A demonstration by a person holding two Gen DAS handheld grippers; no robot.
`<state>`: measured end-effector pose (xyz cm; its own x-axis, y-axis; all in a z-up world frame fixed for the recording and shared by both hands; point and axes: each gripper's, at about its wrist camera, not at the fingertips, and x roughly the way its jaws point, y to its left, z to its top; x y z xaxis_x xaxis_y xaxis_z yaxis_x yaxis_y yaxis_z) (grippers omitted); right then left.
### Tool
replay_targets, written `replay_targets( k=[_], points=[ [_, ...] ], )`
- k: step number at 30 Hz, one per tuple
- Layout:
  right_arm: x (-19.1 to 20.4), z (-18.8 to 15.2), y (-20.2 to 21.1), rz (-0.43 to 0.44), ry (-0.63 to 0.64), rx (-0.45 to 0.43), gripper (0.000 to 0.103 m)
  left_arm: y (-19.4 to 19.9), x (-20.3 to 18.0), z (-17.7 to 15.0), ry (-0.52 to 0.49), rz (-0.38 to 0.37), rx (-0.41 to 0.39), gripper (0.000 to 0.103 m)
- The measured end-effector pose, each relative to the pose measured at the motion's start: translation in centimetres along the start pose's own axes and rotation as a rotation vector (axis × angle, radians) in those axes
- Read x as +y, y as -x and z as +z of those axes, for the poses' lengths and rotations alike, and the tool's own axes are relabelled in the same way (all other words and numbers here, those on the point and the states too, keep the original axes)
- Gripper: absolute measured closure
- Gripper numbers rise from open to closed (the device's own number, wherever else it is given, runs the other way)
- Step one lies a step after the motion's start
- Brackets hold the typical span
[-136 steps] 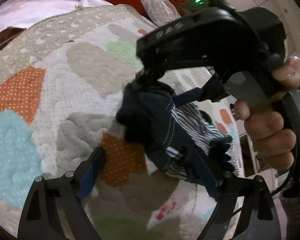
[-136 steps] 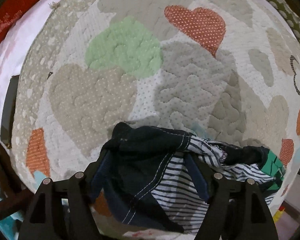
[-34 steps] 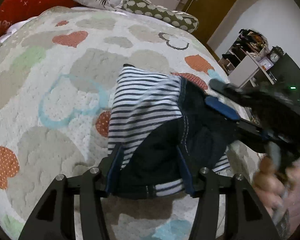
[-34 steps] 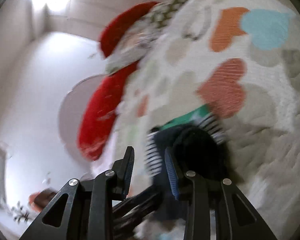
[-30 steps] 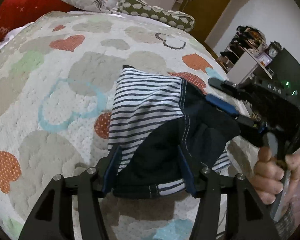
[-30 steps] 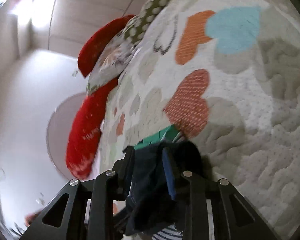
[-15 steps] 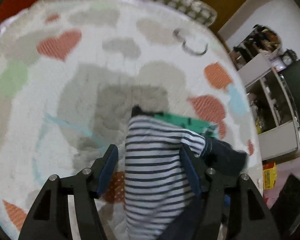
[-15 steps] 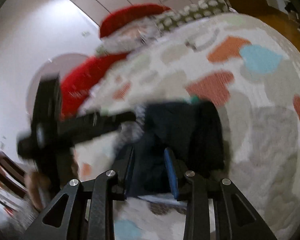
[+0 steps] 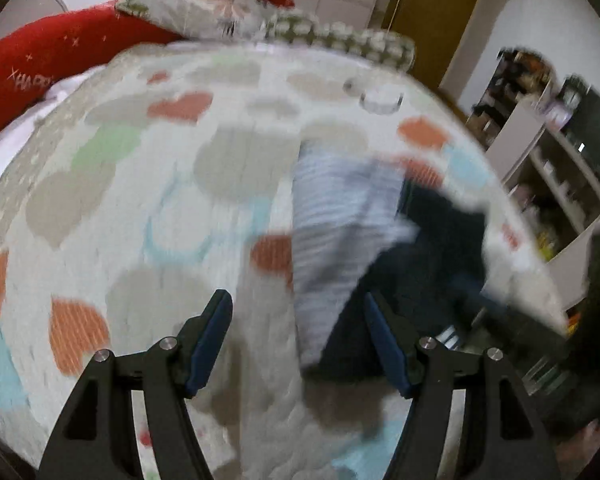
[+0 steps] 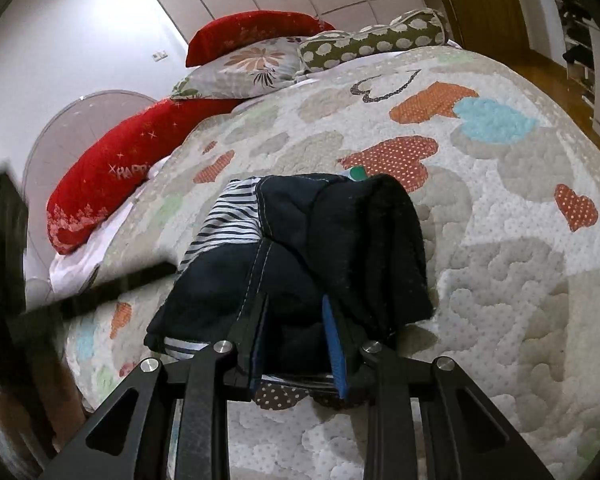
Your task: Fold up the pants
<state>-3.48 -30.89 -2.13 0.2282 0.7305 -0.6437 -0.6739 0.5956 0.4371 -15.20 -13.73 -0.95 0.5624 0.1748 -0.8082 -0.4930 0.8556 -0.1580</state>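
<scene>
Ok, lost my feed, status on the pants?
Right gripper shut on pants, bunched on quilt. Left gripper open, just widened. Nothing blocking.

The left gripper [image 9: 296, 312] is matte black, its two angular arms pierced by triangular cut-outs and fastened with round silver screws at about seven and five o'clock. Dark blue pads [image 9: 210, 338] line the inner faces of its fingers. The right gripper [image 10: 296, 324] shares this build: black skeletal arms, silver screws, brighter blue pads [image 10: 336, 356].
</scene>
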Motion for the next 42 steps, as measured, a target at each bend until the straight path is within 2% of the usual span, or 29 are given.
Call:
replay_targets(
  k=[1, 3, 5, 10, 13, 15, 17, 19, 21, 25, 27, 30, 31, 34, 37, 39, 42],
  points=[
    [-0.3, 0.0, 0.0, 0.01, -0.013, 0.003, 0.076, -0.8, 0.1, -0.6, 0.007, 0.013, 0.018, 0.036],
    [-0.6, 0.1, 0.1, 0.029, -0.039, 0.007, 0.076, -1.0, 0.5, -1.2, 0.028, 0.008, -0.002, 0.036],
    [-0.9, 0.1, 0.1, 0.046, -0.064, 0.009, 0.076, -0.6, 0.1, -1.4, -0.003, 0.03, -0.01, 0.036],
    [-0.7, 0.2, 0.8, 0.028, -0.1, 0.012, 0.075, 1.0, 0.2, -2.9, -0.004, 0.018, 0.025, 0.035],
    [-0.1, 0.1, 2.3, -0.052, -0.081, 0.002, 0.073, 2.2, -0.2, -4.8, -0.032, 0.033, 0.035, 0.034],
    [0.2, -0.4, 3.2, -0.116, -0.064, -0.004, 0.069, 2.8, -0.7, -6.1, -0.065, 0.051, 0.032, 0.03],
    [0.5, -1.9, 4.5, -0.207, -0.045, -0.013, 0.052, 3.1, -1.4, -7.2, -0.101, 0.063, 0.033, 0.029],
    [0.4, -3.6, 5.5, -0.291, -0.043, -0.017, 0.05, 3.0, -2.0, -7.8, -0.126, 0.064, 0.04, 0.029],
    [0.1, -5.1, 6.3, -0.341, -0.047, -0.012, 0.05, 3.0, -2.3, -7.8, -0.143, 0.079, 0.034, 0.029],
    [-0.4, -7.9, 7.5, -0.393, -0.034, -0.014, 0.05, 3.2, -3.0, -8.2, -0.172, 0.113, -0.012, 0.029],
    [0.0, -8.3, 7.7, -0.408, -0.009, -0.028, 0.049, 3.2, -3.3, -8.1, -0.177, 0.105, -0.012, 0.029],
    [-0.1, -7.7, 8.0, -0.348, -0.018, -0.039, 0.048, 3.9, -2.8, -7.4, -0.153, 0.056, -0.034, 0.029],
    [-0.3, -7.3, 8.1, -0.309, -0.033, -0.043, 0.046, 4.2, -2.0, -6.7, -0.117, 0.024, -0.041, 0.029],
    [-1.5, -4.7, 8.1, -0.176, -0.105, -0.064, 0.036, 4.1, 0.5, -4.6, 0.001, -0.069, -0.02, 0.022],
    [-2.8, -1.9, 7.5, -0.103, -0.153, -0.084, 0.02, 2.4, 3.3, -1.7, 0.143, -0.206, 0.044, 0.02],
    [-4.1, 0.3, 6.5, -0.06, -0.209, -0.094, 0.02, 1.4, 4.0, -0.3, 0.169, -0.228, 0.052, 0.019],
    [-5.6, 2.7, 3.7, 0.001, -0.278, -0.054, 0.019, -0.7, 4.0, 1.8, 0.149, -0.222, 0.067, 0.019]
  ],
)
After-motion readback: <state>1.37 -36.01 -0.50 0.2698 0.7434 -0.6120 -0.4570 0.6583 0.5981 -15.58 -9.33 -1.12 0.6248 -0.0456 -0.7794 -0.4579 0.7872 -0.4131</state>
